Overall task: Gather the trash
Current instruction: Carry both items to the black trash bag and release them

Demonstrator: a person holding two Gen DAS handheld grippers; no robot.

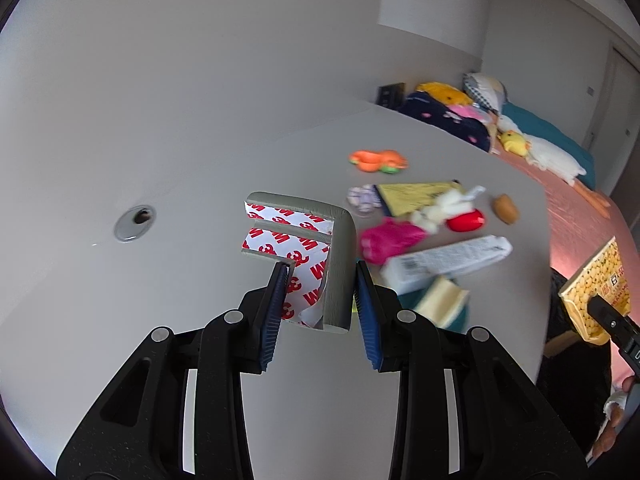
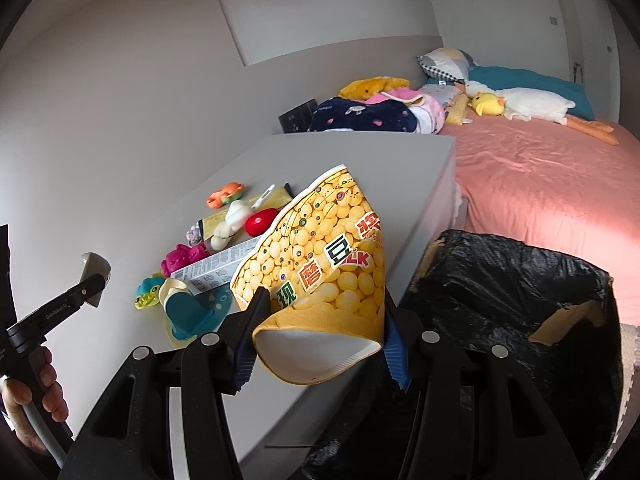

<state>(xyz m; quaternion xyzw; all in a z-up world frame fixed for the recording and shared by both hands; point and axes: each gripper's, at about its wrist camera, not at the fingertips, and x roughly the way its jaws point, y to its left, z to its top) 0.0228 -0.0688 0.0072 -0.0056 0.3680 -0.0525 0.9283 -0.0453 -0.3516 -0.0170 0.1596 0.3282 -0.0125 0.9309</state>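
Both grippers share one build. The left gripper [image 1: 320, 280] has two matte black plastic arms with a fine speckled grain, each cut through by a long slot with rounded ends. Round silver pin heads sit at the linkage joints, two on each side. Its fingers [image 1: 276, 308] carry blue ribbed pads with fine saw-tooth ridges along the inner face. The right gripper [image 2: 320, 332] shows the same black arms, silver pins and blue ribbed pads. From the right wrist view, at 9 o'clock, the left gripper's black body bears small white lettering, too small to read, and one small screw.
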